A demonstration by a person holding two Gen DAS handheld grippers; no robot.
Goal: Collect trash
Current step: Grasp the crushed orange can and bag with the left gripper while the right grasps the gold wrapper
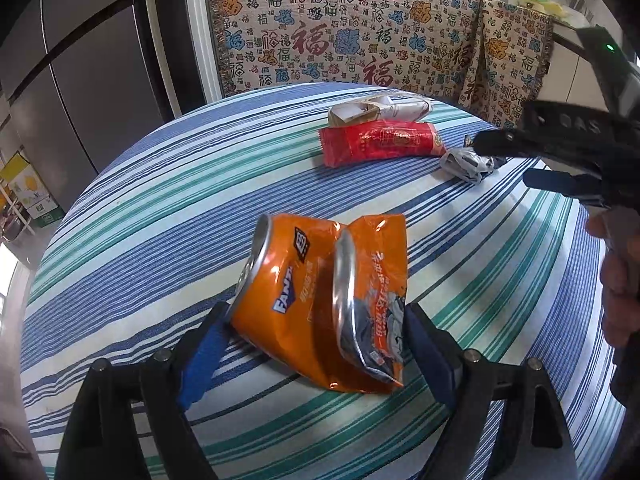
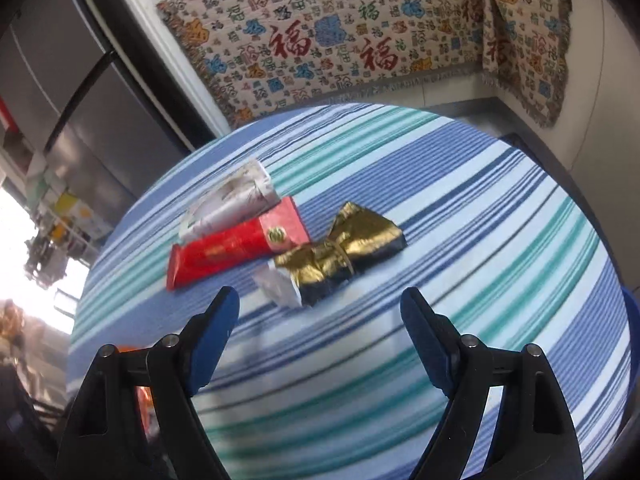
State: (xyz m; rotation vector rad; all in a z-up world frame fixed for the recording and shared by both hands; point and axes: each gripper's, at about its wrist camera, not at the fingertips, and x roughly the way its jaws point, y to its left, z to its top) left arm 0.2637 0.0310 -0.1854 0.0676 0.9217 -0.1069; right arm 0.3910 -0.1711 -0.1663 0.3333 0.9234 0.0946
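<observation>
A crushed orange Fanta can (image 1: pixel 280 288) and an orange snack wrapper (image 1: pixel 376 292) lie together on the striped tablecloth (image 1: pixel 120 216). My left gripper (image 1: pixel 316 328) is open, its blue pads on either side of the pair, close to or touching them. Farther back lie a red wrapper (image 1: pixel 380 142), a white and brown paper package (image 1: pixel 376 110) and a crumpled silver and gold wrapper (image 1: pixel 466 164). My right gripper (image 2: pixel 320 308) is open and empty, just short of the gold wrapper (image 2: pixel 344 248), the red wrapper (image 2: pixel 236 248) and the white package (image 2: pixel 232 200).
The round table's far edge (image 2: pixel 360 108) meets a patterned cloth with red characters (image 2: pixel 340 32) draped over furniture. A dark cabinet (image 1: pixel 80 80) stands at the left. The right gripper body and hand show in the left wrist view (image 1: pixel 580 152).
</observation>
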